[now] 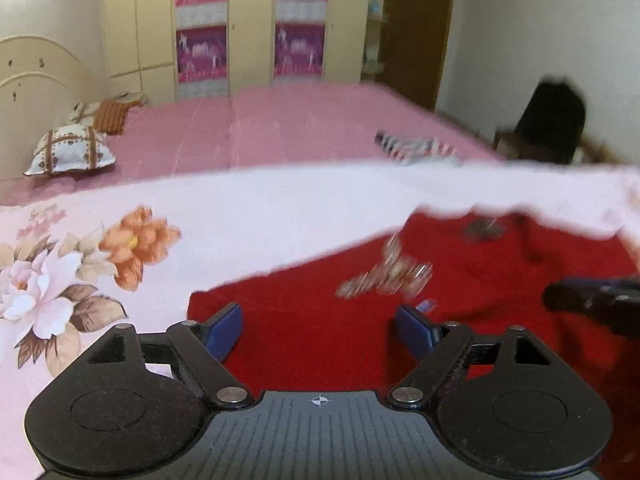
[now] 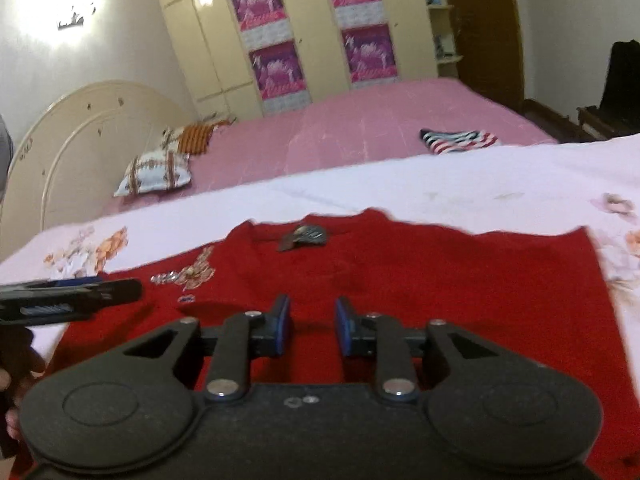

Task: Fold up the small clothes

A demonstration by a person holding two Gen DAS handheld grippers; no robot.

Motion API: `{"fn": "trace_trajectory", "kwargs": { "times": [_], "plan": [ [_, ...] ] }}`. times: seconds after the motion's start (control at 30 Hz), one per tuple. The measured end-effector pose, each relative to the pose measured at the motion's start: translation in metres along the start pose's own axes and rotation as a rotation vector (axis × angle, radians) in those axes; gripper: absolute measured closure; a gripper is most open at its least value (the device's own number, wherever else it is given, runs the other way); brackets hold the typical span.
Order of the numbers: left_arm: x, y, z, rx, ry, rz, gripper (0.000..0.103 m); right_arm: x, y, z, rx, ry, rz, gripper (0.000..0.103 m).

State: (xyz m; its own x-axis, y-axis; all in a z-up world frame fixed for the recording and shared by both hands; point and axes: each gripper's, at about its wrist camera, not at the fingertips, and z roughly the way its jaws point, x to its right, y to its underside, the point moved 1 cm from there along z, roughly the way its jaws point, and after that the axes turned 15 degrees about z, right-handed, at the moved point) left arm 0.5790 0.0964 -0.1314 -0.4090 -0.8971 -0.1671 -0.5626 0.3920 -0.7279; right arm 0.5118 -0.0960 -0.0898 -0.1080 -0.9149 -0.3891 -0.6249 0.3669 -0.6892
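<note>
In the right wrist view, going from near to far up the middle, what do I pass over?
Right gripper → red garment → floral white sheet → pink bedspread → wardrobe.

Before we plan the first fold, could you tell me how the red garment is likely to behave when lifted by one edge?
The red garment lies flat against the floral sheet, so it will probably drape limply. Its beaded decoration may weigh that side down slightly and might snag.
</note>
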Motion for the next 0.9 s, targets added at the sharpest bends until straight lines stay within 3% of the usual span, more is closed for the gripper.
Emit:
{"fn": "trace_trajectory", "kwargs": {
  "times": [0.03,0.2,0.27,0.33,0.43,0.5,0.53,0.57,0.63,0.67,0.7,0.77,0.83,0.9],
  "plan": [
    [-0.001,0.004,0.001,0.023,-0.001,-0.002,0.013,-0.001,0.002,0.009,-0.016,0.020,-0.020,0.079],
    [-0.007,0.008,-0.019,0.016,0.004,-0.043,0.013,0.013,0.000,-0.003,-0.010,-0.020,0.007,0.083],
    [-0.006,0.013,-0.041,0.068,0.015,-0.099,0.013,0.026,-0.004,-0.030,0.070,-0.017,0.008,0.075],
    [0.011,0.011,-0.046,0.092,0.054,-0.113,0.013,0.039,-0.001,-0.041,0.082,-0.006,0.002,0.077],
    [0.062,-0.003,-0.034,0.099,0.073,-0.003,0.013,0.035,0.012,-0.029,0.045,0.015,-0.031,0.077],
    [0.087,-0.004,-0.022,0.058,0.048,0.083,0.013,0.027,0.018,-0.024,0.053,0.036,-0.081,0.075],
    [0.089,0.001,-0.018,0.049,0.029,0.102,0.012,0.028,0.019,-0.025,0.058,0.051,-0.108,0.079],
    [0.082,0.004,-0.023,0.064,0.032,0.074,0.013,0.033,0.018,-0.027,0.065,0.065,-0.124,0.081],
    [0.061,0.013,-0.032,0.039,-0.052,0.068,0.013,0.059,0.012,-0.043,0.099,0.130,-0.130,0.083],
    [0.046,0.021,-0.036,0.039,-0.067,0.058,0.012,0.078,0.010,-0.052,0.126,0.201,-0.126,0.083],
    [0.031,0.029,-0.037,0.031,-0.053,0.019,0.011,0.097,0.006,-0.057,0.129,0.213,-0.100,0.083],
    [0.021,0.030,-0.037,0.019,-0.027,-0.013,0.009,0.119,-0.001,-0.064,0.119,0.185,-0.037,0.083],
    [0.030,0.020,-0.040,0.003,-0.055,0.024,0.009,0.112,-0.005,-0.061,0.115,0.195,-0.041,0.082],
    [0.042,0.011,-0.057,0.064,-0.025,0.027,0.009,0.099,-0.005,-0.071,0.146,0.172,-0.028,0.077]
  ]
}}
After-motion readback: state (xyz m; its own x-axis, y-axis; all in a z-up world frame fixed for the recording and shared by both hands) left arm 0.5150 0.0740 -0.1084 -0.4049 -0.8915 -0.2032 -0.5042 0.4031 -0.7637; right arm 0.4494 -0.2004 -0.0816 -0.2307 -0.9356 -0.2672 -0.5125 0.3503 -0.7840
